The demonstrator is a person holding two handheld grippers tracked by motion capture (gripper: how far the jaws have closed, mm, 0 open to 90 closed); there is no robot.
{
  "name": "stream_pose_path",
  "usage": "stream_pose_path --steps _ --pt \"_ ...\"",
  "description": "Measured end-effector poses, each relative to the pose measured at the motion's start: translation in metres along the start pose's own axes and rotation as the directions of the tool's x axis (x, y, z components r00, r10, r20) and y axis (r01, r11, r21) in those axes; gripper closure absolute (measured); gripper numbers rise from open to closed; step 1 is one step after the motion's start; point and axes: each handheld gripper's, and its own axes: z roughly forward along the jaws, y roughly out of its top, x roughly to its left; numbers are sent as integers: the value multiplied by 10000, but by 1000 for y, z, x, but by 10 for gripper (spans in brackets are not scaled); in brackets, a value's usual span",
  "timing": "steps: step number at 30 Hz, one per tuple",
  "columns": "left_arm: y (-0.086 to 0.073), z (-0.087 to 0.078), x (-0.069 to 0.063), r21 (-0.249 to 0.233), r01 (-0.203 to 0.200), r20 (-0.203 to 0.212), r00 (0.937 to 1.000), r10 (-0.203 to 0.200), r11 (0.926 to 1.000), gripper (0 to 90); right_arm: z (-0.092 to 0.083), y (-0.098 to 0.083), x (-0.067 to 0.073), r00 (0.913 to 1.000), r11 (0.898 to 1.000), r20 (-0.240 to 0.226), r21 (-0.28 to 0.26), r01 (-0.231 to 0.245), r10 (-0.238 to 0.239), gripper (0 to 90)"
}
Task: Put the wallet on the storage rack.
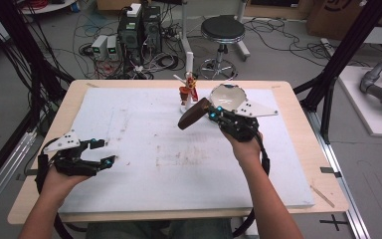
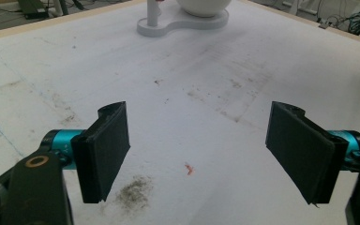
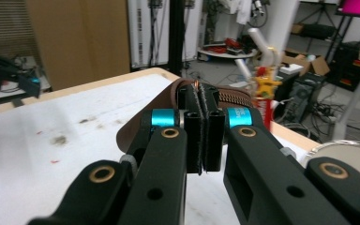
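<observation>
Brown leather pouch (image 1: 194, 114), soft and light, hangs clamped by its zip edge in my right tongs (image 1: 213, 115) near the bench's far edge; left tongs (image 1: 103, 152) stand apart, empty.

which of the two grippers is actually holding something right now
The right gripper: its jaws are shut on the brown leather pouch, lifted above the white mat. The left gripper has open jaws with nothing between them.

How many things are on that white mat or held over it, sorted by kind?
Brown zippered pouch, held in the right gripper: 1
White stand with a bowl and a post: 1
Red-and-yellow figure on the post: 1
Total: 3
</observation>
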Motion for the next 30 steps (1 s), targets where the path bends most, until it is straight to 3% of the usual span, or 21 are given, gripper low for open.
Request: stream_pose_path --steps 6,11,30 --pt "0 -2 -1 15 4 -79 10000 -4 10000 218 -5 1 -21 9985 9999 523 20 -165 164 900" --pt "-1 -3 0 2 26 -122 9999 -26 10000 218 -9 0 -45 9915 9989 1223 130 -454 434 900" --pt "-2 -5 -1 98 -5 -88 10000 6 10000 218 -7 0 -77 9712 9975 2320 320 -633 541 900"
